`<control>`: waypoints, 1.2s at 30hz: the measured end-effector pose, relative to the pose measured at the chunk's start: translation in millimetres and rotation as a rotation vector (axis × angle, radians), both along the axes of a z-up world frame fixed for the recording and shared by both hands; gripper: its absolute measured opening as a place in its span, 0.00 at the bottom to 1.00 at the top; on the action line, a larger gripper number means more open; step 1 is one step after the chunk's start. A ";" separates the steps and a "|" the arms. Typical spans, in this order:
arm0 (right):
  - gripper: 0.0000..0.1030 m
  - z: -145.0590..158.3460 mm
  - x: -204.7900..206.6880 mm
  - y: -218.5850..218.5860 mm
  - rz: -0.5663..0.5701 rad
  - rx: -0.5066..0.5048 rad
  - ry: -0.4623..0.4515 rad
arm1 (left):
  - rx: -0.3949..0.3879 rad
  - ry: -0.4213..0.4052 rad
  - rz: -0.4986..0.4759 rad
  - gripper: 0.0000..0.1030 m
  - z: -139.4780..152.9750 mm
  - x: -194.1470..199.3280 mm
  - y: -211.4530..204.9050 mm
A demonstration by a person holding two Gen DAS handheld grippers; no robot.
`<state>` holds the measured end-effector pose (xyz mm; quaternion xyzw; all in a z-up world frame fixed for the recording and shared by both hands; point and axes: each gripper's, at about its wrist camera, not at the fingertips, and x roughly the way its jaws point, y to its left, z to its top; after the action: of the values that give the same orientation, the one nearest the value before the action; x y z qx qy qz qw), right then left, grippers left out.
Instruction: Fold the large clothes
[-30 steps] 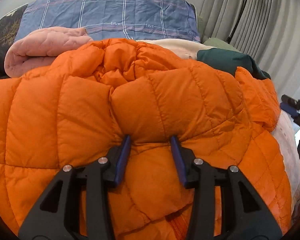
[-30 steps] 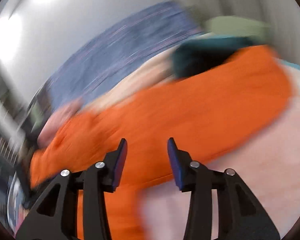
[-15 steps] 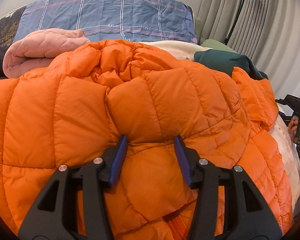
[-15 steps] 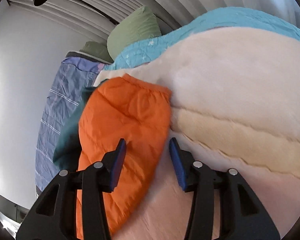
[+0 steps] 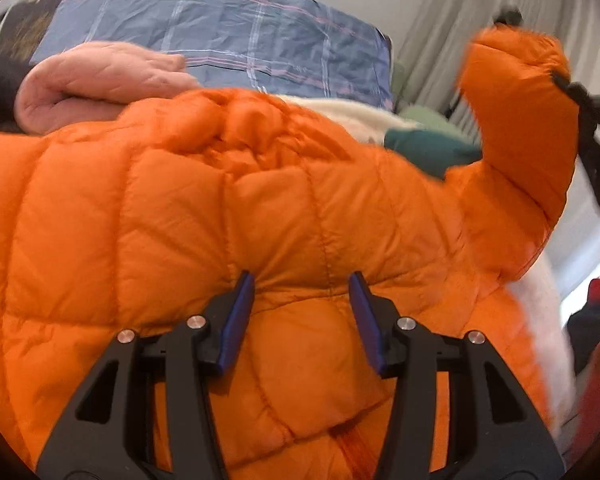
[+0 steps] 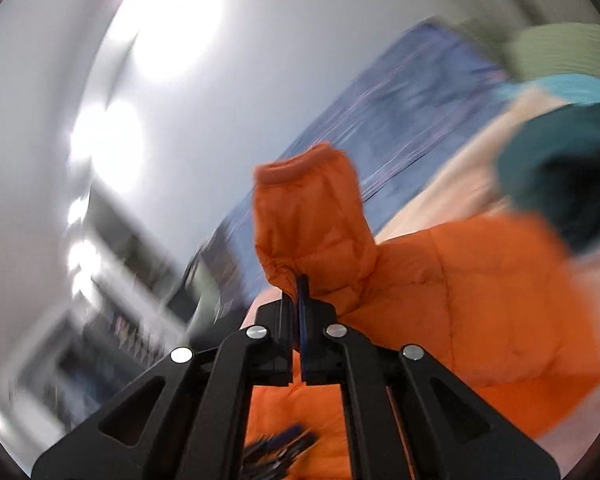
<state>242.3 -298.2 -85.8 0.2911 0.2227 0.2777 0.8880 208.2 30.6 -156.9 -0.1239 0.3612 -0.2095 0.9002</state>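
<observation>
An orange quilted puffer jacket [image 5: 180, 208] lies spread over the bed and fills the left wrist view. My left gripper [image 5: 302, 284] is open, its blue pads resting on the jacket's body with a quilted fold between them. My right gripper [image 6: 296, 284] is shut on the jacket's sleeve [image 6: 308, 216] near the cuff and holds it up in the air. The raised sleeve [image 5: 516, 120] and the right gripper's black frame [image 5: 598, 148] show at the right edge of the left wrist view.
A blue plaid pillow [image 5: 228, 36] lies at the head of the bed. A pink folded blanket [image 5: 88, 84] sits at left, a dark green garment [image 5: 424, 152] and cream blanket [image 5: 340, 116] behind the jacket. Grey curtains [image 5: 440, 28] hang at right.
My right gripper has closed on the sleeve and lifted it off the bed, swinging over the jacket. The left gripper stays open on the jacket's body.
</observation>
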 end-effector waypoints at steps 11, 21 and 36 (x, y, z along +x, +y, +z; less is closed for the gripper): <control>0.06 -115.4 -9.1 153.8 0.297 -0.340 0.293 | -0.143 0.003 0.097 0.58 38.4 -28.3 94.5; 0.09 -104.0 -18.4 151.1 0.289 -0.455 0.246 | -0.173 0.108 -0.015 0.09 24.9 4.6 46.7; 0.21 -115.7 19.1 45.8 -0.077 -0.591 0.334 | 0.110 0.059 0.239 0.39 33.0 -18.7 145.5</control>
<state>261.4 -252.4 -201.5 0.0710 0.4249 0.1161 0.8950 189.5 176.0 -123.9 -0.1226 0.3813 -0.0770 0.9131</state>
